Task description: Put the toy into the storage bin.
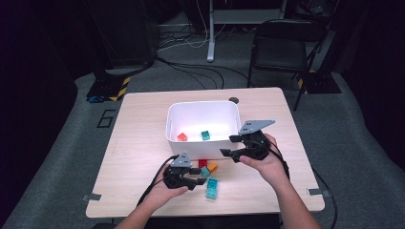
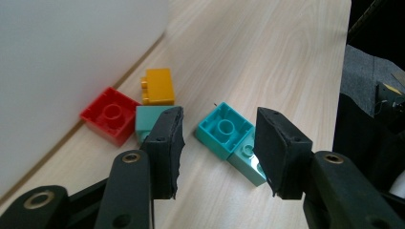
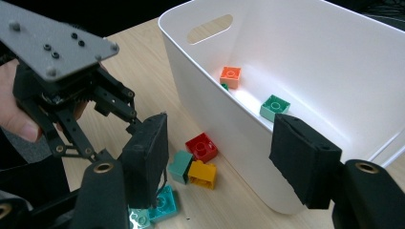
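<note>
5 blocks [image 1: 208,177] on table, 2 blocks [image 1: 193,136] in bin [image 1: 202,108].

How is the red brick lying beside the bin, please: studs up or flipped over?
Flipped over. The red brick shows its hollow underside with the round tube facing up, on the table by the bin.

Dark room around a brightly lit pale wooden table [image 1: 143,143], strong overhead glare washing out the white plastic bin [image 1: 203,112] floor, soft short shadows under blocks, high view slightly soft, black foam-padded jaws blurred up close, background underexposed.
</note>
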A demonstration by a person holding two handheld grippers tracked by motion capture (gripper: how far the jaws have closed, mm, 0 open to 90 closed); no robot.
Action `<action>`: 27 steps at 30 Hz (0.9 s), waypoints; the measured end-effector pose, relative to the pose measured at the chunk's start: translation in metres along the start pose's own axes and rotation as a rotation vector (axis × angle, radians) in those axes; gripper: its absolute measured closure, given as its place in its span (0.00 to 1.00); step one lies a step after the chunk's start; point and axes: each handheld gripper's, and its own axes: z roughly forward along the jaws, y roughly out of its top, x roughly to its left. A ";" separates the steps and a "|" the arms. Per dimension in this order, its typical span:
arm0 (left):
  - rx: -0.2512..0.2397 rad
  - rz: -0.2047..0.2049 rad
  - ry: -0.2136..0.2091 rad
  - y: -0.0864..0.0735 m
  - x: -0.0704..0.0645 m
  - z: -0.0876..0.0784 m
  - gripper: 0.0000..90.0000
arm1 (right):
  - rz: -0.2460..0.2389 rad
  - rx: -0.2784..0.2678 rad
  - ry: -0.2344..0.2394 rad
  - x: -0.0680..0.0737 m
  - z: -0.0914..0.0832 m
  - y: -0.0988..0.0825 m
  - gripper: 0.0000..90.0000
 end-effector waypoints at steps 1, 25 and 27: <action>0.000 -0.007 -0.003 -0.001 -0.001 0.002 0.57 | 0.000 0.000 0.001 0.000 0.000 0.000 0.41; 0.065 -0.018 0.013 -0.018 -0.008 0.027 0.48 | 0.003 0.006 0.001 -0.001 0.001 -0.001 0.41; 0.058 -0.025 0.004 -0.018 -0.009 0.029 0.47 | 0.000 0.007 0.001 -0.001 0.002 -0.001 0.41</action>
